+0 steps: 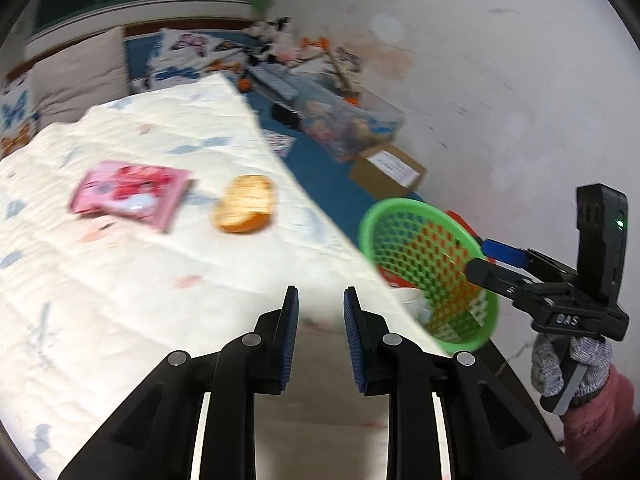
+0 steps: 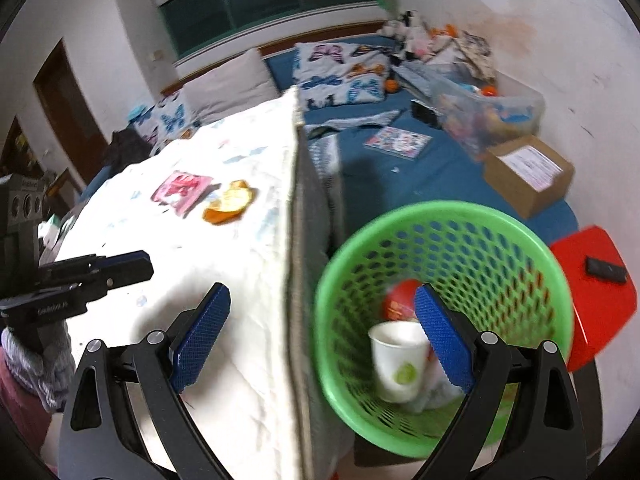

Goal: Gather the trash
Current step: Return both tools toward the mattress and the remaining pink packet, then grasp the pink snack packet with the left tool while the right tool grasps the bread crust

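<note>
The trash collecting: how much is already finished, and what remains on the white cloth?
Done: a white paper cup and a red item already lie in the green basket. In hand: nothing; the left gripper and the right gripper both show empty space between their fingers. Left: the pink wrapper and the orange peel on the white cloth.
</note>
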The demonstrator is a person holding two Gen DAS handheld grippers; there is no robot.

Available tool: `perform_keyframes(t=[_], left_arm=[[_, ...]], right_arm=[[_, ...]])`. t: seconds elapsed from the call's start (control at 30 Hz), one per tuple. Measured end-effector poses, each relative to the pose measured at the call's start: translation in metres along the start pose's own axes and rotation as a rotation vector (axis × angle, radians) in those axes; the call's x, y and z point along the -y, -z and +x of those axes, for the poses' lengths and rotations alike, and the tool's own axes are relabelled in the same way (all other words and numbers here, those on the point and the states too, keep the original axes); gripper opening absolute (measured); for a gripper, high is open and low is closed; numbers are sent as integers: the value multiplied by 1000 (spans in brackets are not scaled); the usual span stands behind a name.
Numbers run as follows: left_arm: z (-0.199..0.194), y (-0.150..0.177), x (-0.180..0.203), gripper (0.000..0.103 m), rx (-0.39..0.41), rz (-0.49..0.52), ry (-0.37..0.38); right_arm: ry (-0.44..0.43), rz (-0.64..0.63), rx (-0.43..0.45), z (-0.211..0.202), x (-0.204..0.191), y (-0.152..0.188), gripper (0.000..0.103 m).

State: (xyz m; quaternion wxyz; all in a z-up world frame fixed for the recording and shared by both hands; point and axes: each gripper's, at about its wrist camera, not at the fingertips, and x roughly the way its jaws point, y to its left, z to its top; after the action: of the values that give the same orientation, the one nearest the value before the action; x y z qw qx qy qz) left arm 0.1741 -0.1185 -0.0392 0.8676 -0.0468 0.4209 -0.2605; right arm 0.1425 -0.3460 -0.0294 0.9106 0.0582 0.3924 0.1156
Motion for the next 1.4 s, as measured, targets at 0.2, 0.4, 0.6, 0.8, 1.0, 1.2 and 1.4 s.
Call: perform_keyframes(t=[0.2,0.4,0.6,0.8,1.0,1.2,1.4], left_arm=[[-19,2,-40,22,24,-67,-55],[-21,-3,-67,22,26,-109,-86],[-22,-1,-91,22,24,-151,-96],[-22,-3,-108,22,28,-182,-94],[-15,-6,-119,22,21,-203,-94],[-7,-13,-129,22,19,-237,-87],[3,-24,-137,22,24,-280,-82]], right_arm=[[-42,-96,-19,30,-41,-17,92],[-85,-191,-41,64,-79,-34,90],[-97,-280,-72,101,-107,-45,89],[-89,-306,-100,130,-112,-54,89],[-80,-310,-134,157,-111,-61,89],[-66,-309,-164,178,-111,-62,88],[-36,-308,-179,190,-108,-62,77]])
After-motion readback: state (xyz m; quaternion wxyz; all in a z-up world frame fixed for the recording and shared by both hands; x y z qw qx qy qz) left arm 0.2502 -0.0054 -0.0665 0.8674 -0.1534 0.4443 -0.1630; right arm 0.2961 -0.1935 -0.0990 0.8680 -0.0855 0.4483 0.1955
